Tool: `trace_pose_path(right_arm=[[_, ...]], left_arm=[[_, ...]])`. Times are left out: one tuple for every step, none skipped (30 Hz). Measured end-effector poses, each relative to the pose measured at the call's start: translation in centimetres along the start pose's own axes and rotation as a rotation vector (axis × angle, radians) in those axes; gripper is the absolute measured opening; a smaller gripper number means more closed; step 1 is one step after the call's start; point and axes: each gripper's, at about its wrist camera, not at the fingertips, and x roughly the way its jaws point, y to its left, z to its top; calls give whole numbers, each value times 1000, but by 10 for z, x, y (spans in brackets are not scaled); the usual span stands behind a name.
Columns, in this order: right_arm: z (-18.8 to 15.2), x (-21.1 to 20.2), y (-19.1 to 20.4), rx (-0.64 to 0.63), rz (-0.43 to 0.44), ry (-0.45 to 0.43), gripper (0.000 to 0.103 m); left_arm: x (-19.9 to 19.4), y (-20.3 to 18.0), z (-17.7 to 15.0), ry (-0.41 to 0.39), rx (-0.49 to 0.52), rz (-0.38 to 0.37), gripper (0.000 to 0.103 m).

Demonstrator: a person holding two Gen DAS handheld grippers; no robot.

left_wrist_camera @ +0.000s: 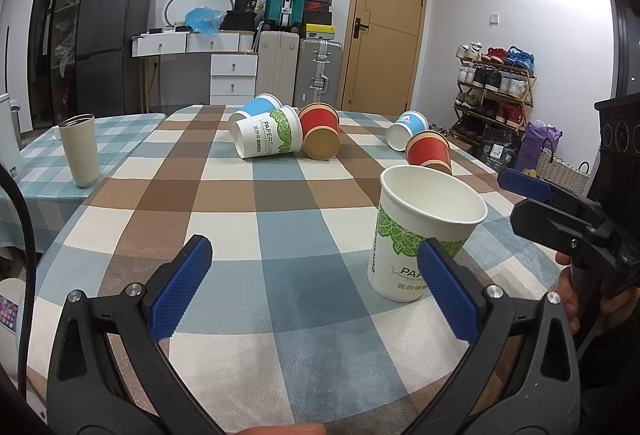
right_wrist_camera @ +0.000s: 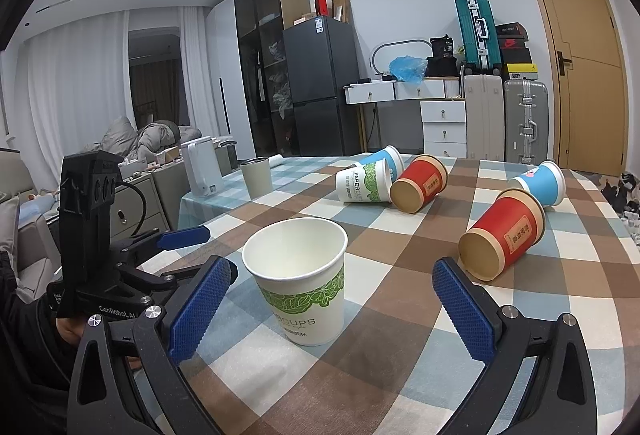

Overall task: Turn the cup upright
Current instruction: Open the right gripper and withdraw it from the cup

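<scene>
**White Leaf-Print Cup Upright Between Two Open Grippers**

On the checked tablecloth (right_wrist_camera: pixel 400 347), near its front edge, a white paper cup with green leaf print (right_wrist_camera: pixel 298 281) is seen standing upright, mouth up, and is gripped by nothing. The right gripper (right_wrist_camera: pixel 332 309) is held with its jaws spread wide; the cup is framed between the blue pads, nearer the left one, with no contact visible. The left gripper (left_wrist_camera: pixel 314 291) is likewise held open over bare cloth, the same cup (left_wrist_camera: pixel 424 231) being seen just beyond its right pad. Farther back, five cups are left lying on their sides: a near red cup (right_wrist_camera: pixel 504 235), a blue cup (right_wrist_camera: pixel 540 183) behind it, and a cluster of a second leaf-print cup (right_wrist_camera: pixel 364 183), a red cup (right_wrist_camera: pixel 420 183) and a blue cup (right_wrist_camera: pixel 384 157). A beige tumbler (left_wrist_camera: pixel 80 151) is seen standing apart at the left.
</scene>
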Motion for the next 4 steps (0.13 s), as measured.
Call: trace_pose_path(right_arm=[[0,0,0,1,1,0,103],[0,0,0,0,1,2,103],[0,0,0,0,1,1,103],[0,1,0,-1,2,4,103]], left_arm=[[0,0,0,0,0,-1,103],[0,0,0,0,-1,-1,103],[0,0,0,0,0,0,103],[0,0,0,1,-1,0,103]])
